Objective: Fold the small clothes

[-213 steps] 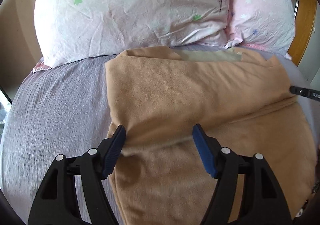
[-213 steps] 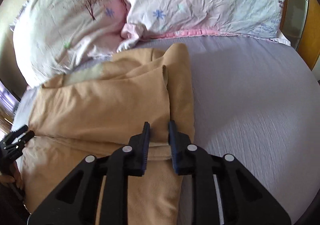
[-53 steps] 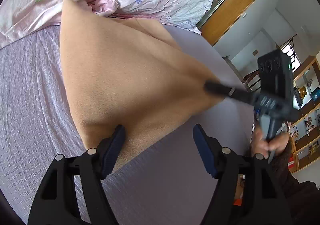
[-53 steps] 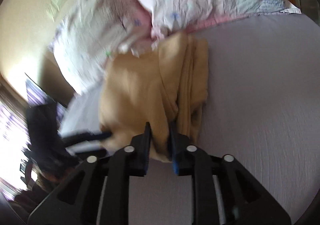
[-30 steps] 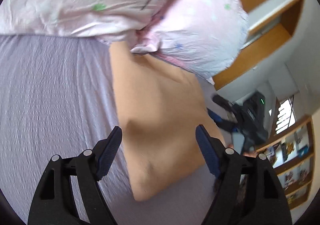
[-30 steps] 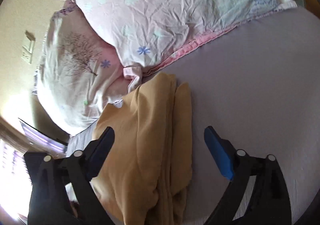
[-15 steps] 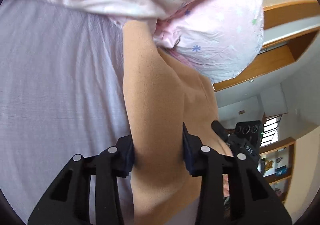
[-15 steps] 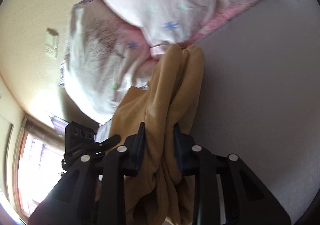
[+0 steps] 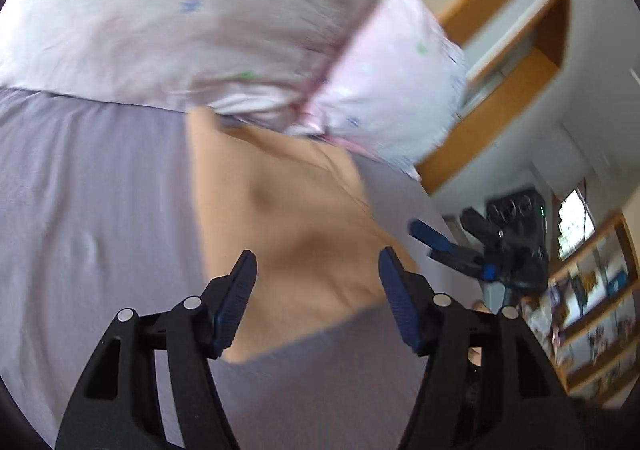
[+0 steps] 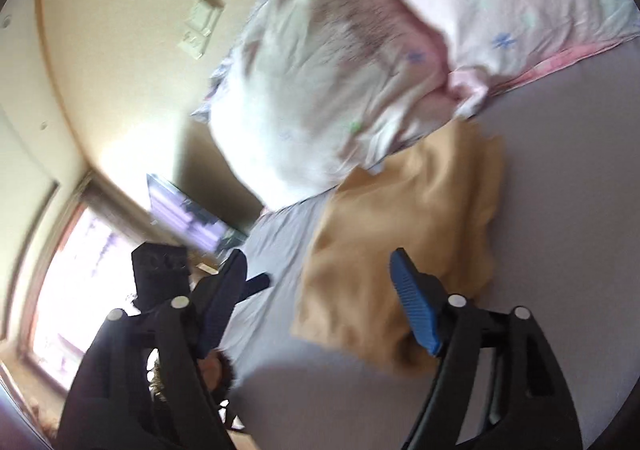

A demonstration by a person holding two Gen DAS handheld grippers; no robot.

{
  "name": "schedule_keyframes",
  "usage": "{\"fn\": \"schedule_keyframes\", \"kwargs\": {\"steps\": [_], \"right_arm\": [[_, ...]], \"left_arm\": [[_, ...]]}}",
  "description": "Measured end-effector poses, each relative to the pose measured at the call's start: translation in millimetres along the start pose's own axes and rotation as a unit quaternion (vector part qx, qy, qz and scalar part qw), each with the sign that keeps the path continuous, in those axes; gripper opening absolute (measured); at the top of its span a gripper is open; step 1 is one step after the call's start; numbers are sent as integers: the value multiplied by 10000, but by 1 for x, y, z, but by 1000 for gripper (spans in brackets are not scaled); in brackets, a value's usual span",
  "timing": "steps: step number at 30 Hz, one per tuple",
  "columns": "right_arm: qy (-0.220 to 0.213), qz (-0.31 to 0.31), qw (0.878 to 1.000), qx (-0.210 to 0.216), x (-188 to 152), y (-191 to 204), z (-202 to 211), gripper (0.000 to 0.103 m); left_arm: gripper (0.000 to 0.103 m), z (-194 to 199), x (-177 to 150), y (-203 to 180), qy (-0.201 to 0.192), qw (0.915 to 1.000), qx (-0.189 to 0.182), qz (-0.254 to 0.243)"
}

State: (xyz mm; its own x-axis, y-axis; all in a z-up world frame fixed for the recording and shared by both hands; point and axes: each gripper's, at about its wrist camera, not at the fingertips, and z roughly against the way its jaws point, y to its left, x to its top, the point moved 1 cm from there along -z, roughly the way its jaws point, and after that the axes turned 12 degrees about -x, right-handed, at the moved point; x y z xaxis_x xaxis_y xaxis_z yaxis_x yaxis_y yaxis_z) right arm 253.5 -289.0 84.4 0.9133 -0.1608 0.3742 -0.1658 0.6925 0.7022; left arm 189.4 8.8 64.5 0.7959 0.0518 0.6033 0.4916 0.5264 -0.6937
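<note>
Folding looks close to finished, I judge: the cloth (image 9: 288, 226) lies as a narrow tan bundle on the sheet (image 9: 88, 218), its far end touching the pillows (image 9: 224, 26). In the right wrist view the cloth (image 10: 404, 234) reads less tidy, with rumpled layers along its right side and a near edge that is not square. Both views are blurred, so I cannot tell how well the layers line up.

To do this step well, I would check the stack before leaving it. If one more fold is wanted, I would take the near end at its two corners, one with each tool, lift only enough to clear the sheet, and lay it toward the pillows so the edges meet. I would pinch all layers together, since a thin bite may peel off the top layer alone. I would smooth the bunched right side first, as a fold over it would lock the creases in.

My left gripper (image 9: 316, 290) is spread wide and holds nothing; its fingers frame the cloth's near end, and I judge them above it, not touching. My right gripper (image 10: 320, 298) is also wide apart and empty, poised over the cloth's near corner and the sheet beside it.
</note>
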Motion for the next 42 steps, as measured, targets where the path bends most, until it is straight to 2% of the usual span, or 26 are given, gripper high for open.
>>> {"fn": "schedule_keyframes", "kwargs": {"steps": [3, 6, 7, 10, 12, 13, 14, 15, 18, 20, 23, 29, 32, 34, 42], "right_arm": [[362, -47, 9993, -25, -15, 8, -22, 76], [598, -288, 9951, -727, -25, -6, -38, 76], [689, -453, 9926, -888, -31, -15, -39, 74], [615, -540, 9933, -811, -44, -19, -24, 75], [368, -174, 9940, -1014, -51, -6, -7, 88], [239, 25, 9923, -1217, -54, 1, 3, 101], [44, 307, 9848, -1707, -60, 10, 12, 101], [-82, 546, 9754, -2133, -65, 17, 17, 101], [-65, 1041, 9463, -3059, -82, 25, 13, 101], [115, 1233, 9356, -3305, -95, 25, 2, 101], [368, 1396, 9272, -3457, -109, 25, -16, 101], [556, 1583, 9101, -3790, -127, 23, -28, 101], [525, 1779, 8918, -4126, -130, 26, -35, 101], [475, 1741, 8927, -4130, -131, 25, -34, 101], [458, 1741, 8921, -4144, -131, 24, -33, 101]], "left_arm": [[68, -42, -14, -15, 428, 9986, 213, -219], [67, -67, -30, -3, 913, 9927, 765, -215], [67, -70, -35, -3, 979, 9908, 881, -305], [67, -58, -40, -11, 808, 9924, 811, -443], [71, -39, -44, -11, 567, 9948, 758, -383], [76, -30, -47, -12, 420, 9939, 940, -392], [89, -22, -50, -13, 288, 9912, 1223, -413], [96, -17, -54, -14, 188, 9870, 1532, -439], [98, -20, -63, -10, 235, 9729, 2265, -414], [98, -28, -63, -5, 384, 9698, 2380, -360], [98, -45, -66, 3, 723, 9592, 2710, -349], [102, -45, -80, 3, 889, 9479, 2978, -699], [102, -46, -83, 2, 892, 9440, 3076, -794], [102, -49, -85, 1, 964, 9388, 3187, -884], [102, -47, -86, 0, 962, 9383, 3196, -906]]}}
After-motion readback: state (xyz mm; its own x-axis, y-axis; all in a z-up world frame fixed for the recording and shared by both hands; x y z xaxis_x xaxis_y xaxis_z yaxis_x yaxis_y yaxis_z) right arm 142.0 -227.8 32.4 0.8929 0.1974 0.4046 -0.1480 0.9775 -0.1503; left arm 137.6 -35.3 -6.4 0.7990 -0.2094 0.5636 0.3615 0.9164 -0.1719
